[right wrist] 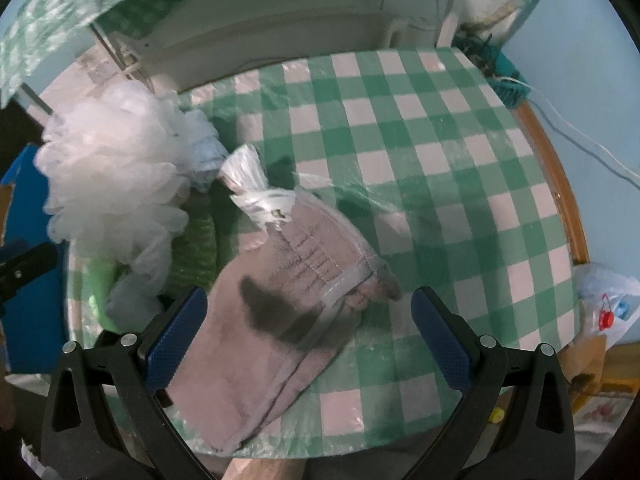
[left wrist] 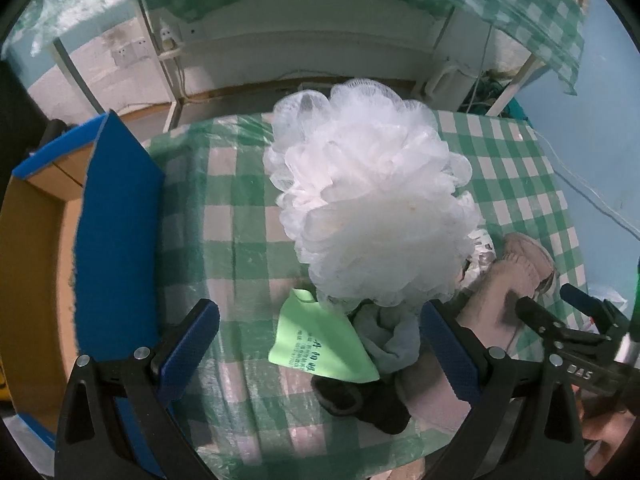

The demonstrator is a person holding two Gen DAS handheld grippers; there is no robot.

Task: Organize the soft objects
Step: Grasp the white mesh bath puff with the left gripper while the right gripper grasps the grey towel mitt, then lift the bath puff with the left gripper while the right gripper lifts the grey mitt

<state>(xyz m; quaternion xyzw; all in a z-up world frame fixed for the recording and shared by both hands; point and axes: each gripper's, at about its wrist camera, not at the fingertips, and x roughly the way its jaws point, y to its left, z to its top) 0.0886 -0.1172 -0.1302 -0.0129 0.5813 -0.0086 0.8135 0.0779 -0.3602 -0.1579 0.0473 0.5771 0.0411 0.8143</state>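
White mesh bath pouf [left wrist: 368,196], frilly, heaped on cloths, both grippers' jaws spread wide, empty

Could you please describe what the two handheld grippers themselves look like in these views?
Both match: the left gripper and right gripper have black plastic triangular arms with silver round bolts, and jaws faced with textured blue pads. Seen from the left wrist, the right gripper's black body carries white lettering, roughly "DAS", and a silver rod.
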